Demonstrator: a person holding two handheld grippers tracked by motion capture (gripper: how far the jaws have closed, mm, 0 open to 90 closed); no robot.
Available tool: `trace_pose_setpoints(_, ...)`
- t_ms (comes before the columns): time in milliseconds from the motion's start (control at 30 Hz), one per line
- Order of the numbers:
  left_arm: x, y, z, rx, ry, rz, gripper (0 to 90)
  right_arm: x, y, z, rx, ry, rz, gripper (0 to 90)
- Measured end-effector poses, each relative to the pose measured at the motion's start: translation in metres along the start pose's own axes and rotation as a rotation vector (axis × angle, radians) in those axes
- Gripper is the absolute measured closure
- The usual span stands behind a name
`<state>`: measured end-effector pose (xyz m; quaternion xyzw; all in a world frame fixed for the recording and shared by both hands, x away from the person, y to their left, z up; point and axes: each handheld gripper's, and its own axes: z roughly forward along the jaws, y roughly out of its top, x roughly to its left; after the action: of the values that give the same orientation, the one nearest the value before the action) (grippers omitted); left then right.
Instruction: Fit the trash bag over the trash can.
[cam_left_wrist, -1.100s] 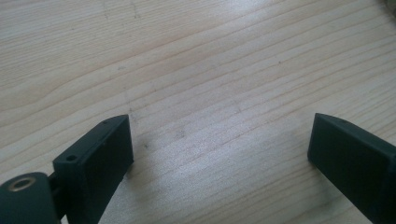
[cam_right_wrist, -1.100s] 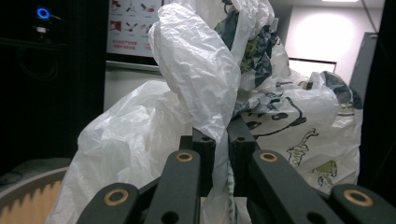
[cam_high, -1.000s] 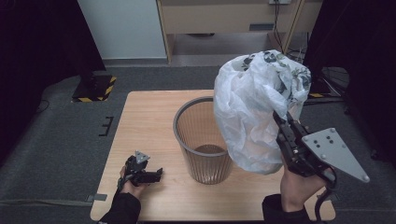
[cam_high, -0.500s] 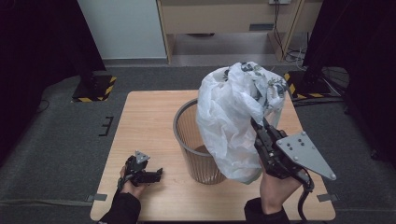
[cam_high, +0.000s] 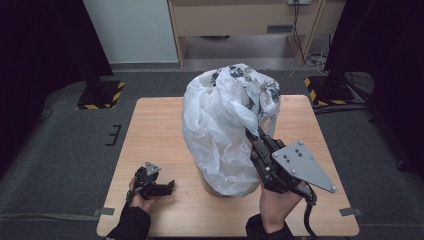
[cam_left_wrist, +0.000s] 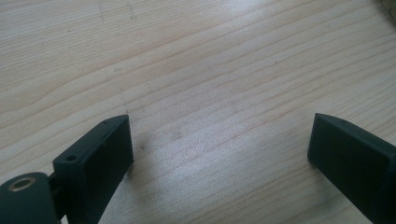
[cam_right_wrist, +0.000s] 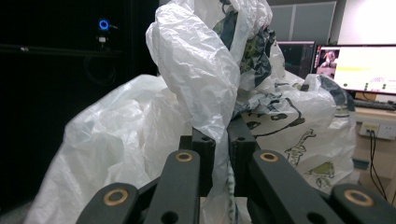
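Two black fingers of the right gripper (cam_right_wrist: 219, 144) are pressed together on a fold of the thin white plastic bag with dark printed figures (cam_right_wrist: 196, 70), pinching it tightly. In the high view this right gripper (cam_high: 257, 145) is lifted above the counter, and the white plastic bag (cam_high: 220, 130) hangs billowed from it over the middle of the light wooden counter (cam_high: 160, 130), with its lower end near the counter surface. The left gripper (cam_high: 167, 187) lies low near the front left corner of the counter, well apart from the bag. Its fingers (cam_left_wrist: 100, 158) are spread wide over bare wood, with nothing between them.
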<state>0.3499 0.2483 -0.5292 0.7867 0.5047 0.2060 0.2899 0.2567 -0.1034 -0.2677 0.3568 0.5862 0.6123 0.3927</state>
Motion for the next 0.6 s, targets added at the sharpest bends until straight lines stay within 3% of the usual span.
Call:
trace_pose_setpoints(333, 0.0, 0.0, 0.0, -0.001, 0.003, 0.004, 6.2, -0.011, -0.03, 0.028, 0.121, -0.028, 0.017, 83.3)
trace_pose_setpoints(600, -0.001, 0.001, -0.001, 0.0, -0.001, 0.014, 7.9, -0.008, -0.037, 0.05, 0.17, 0.023, 0.012, 74.4)
